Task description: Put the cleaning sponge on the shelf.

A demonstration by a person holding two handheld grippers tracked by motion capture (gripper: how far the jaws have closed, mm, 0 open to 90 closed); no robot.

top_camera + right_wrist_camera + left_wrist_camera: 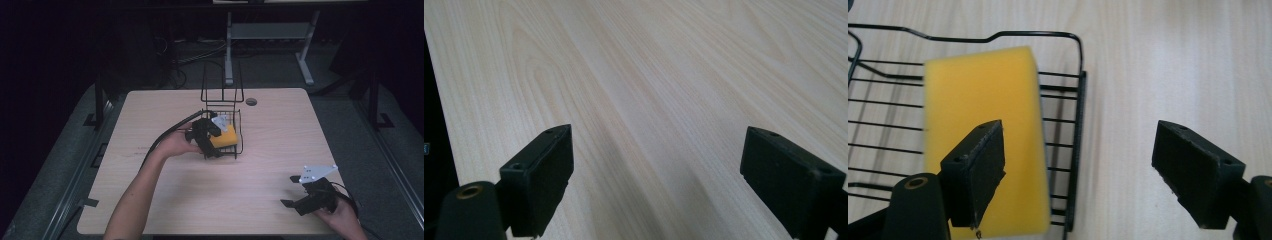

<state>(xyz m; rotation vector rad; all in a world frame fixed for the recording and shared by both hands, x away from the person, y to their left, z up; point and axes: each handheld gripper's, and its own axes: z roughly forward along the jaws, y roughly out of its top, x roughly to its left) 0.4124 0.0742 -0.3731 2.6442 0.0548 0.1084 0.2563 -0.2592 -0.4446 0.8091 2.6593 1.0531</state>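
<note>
**Sponge sits in the wire basket, left tongs spread over its edge**

The yellow sponge (pixel 983 135) lies flat on the floor of the black wire basket (pixel 1075 125), close against one side wall, near the middle of the wooden surface (pixel 270 150). The left tongs (pixel 212 142) hover over it with jaws wide apart: one above the sponge, the other outside the basket wall, gripping nothing. The right tongs (pixel 295 192) rest near the surface's near right corner, also spread open and empty.

The sponge looks like soft, light foam that will squash under pressure and should not slip. A hold across its narrow width, both jaws inside the wire, seems best. Whether its underside carries a scouring layer is hard to tell. The basket looks light and may shift if a jaw snags it.
</note>
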